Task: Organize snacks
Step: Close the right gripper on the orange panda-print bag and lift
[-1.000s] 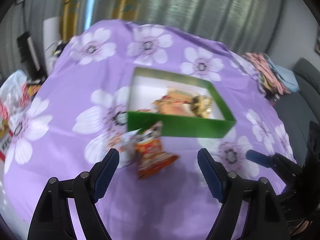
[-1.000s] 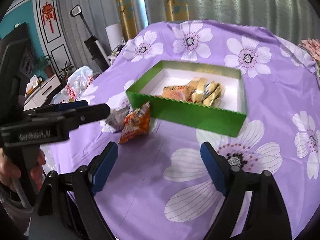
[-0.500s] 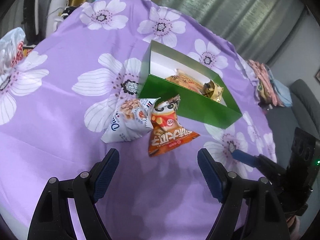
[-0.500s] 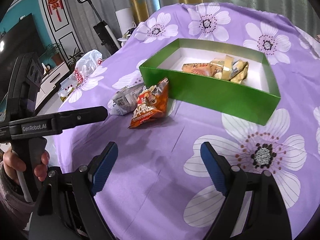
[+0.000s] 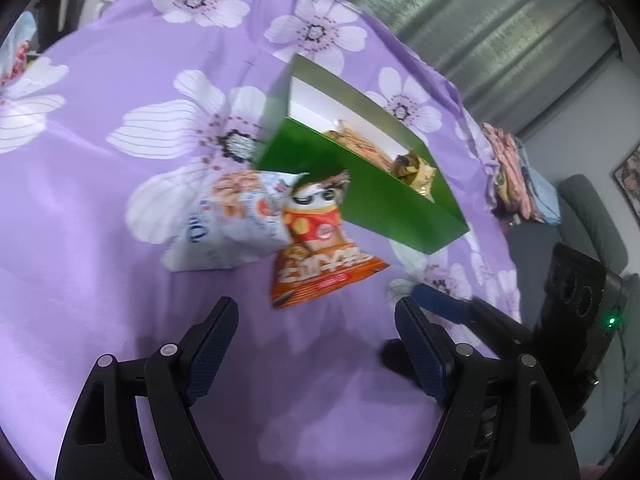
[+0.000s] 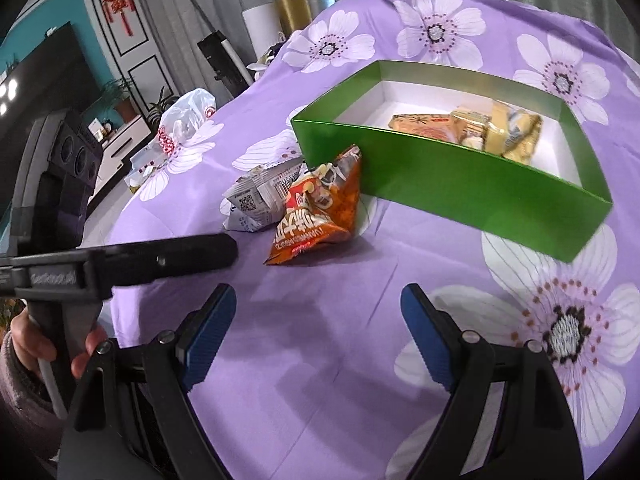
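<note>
L gripper (image 5: 316,320) jaws wide, nothing btwn, over purple floral cloth (image 5: 100,208). Just ahead: orange snack pack (image 5: 320,256) overlapping white snack pack (image 5: 232,220), both touching green box (image 5: 360,196) w/ snacks inside. R gripper's finger (image 5: 440,304) at right.

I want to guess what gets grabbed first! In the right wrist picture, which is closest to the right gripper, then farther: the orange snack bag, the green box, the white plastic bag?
1. orange snack bag, straight ahead of the right gripper.
2. green box, behind it, to the right.
3. white plastic bag, far left, off the cloth's edge.

Teal wall (image 6: 40,16), grey curtains (image 5: 500,28), TV (image 6: 44,68)
</note>
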A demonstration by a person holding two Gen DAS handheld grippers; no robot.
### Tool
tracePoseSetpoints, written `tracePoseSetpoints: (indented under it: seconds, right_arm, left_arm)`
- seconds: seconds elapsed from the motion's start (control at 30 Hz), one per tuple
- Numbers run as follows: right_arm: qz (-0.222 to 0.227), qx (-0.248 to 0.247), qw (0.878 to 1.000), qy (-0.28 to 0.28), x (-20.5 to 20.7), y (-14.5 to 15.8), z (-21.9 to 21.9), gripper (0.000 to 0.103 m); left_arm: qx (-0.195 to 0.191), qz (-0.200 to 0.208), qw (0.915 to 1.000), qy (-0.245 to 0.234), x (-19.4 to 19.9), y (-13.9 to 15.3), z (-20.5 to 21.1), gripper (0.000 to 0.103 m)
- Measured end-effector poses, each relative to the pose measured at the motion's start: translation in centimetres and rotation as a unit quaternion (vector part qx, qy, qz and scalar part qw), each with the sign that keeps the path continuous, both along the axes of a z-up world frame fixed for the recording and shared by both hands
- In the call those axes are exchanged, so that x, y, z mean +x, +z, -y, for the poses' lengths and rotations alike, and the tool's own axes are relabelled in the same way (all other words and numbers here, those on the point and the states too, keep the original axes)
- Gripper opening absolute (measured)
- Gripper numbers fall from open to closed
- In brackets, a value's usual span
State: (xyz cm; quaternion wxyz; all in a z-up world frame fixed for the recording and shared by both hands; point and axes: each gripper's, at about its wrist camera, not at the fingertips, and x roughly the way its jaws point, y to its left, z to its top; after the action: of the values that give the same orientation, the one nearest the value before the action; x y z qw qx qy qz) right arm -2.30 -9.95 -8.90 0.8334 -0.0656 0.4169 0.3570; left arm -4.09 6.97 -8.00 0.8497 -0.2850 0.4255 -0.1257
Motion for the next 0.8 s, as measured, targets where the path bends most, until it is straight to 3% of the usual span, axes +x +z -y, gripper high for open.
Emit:
tracePoseSetpoints:
  seconds: [0.3,0.63,0.8]
  right_arm:
    - [0.002,-0.004,1.000,0.031,2.5,-0.9,-1.9,0.084]
    - [-0.028,0.025,0.998,0.052,4.5,-1.7,-3.3,0.079]
    - [-0.040,0.023,0.997,0.058,5.0,-2.2,-3.8,0.067]
  left_arm:
    - [-0.023,-0.012,0.9996,-0.010,2.6,-0.6,0.6,0.081]
    - [-0.034,-0.025,0.9990,-0.011,4.2,-1.5,0.7,0.080]
    - [-0.028,-0.029,0.9991,-0.011,4.7,-1.7,0.6,0.063]
